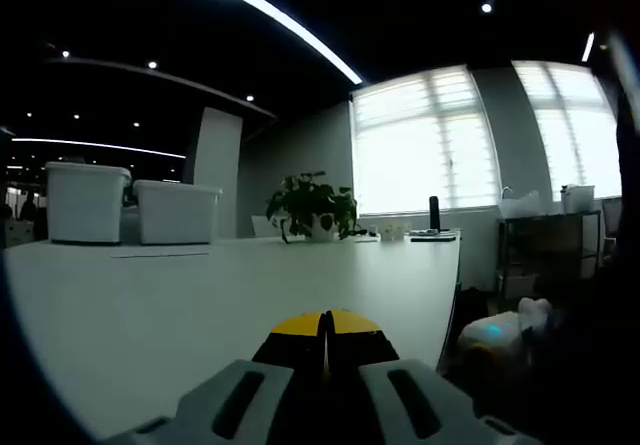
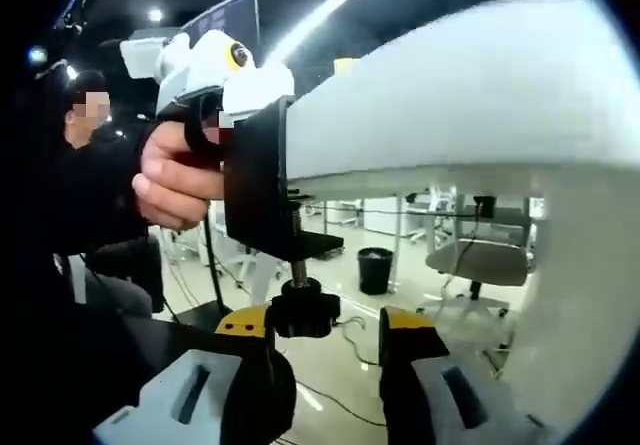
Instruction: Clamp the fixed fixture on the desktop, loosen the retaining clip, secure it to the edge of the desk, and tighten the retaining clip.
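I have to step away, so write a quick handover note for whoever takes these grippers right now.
Left gripper: jaws shut, resting low over the white desk, holding nothing that can be seen.
Right gripper: open, below the desk edge, jaws on either side of the knob without gripping it yet.
Clamp: black, already hooked over the desk edge, its screw pointing down to the knob. A hand holds the left gripper beside it.
Done: clamp placed on the edge.
Left: close on the knob and tighten it; whether it is already snug cannot be told.
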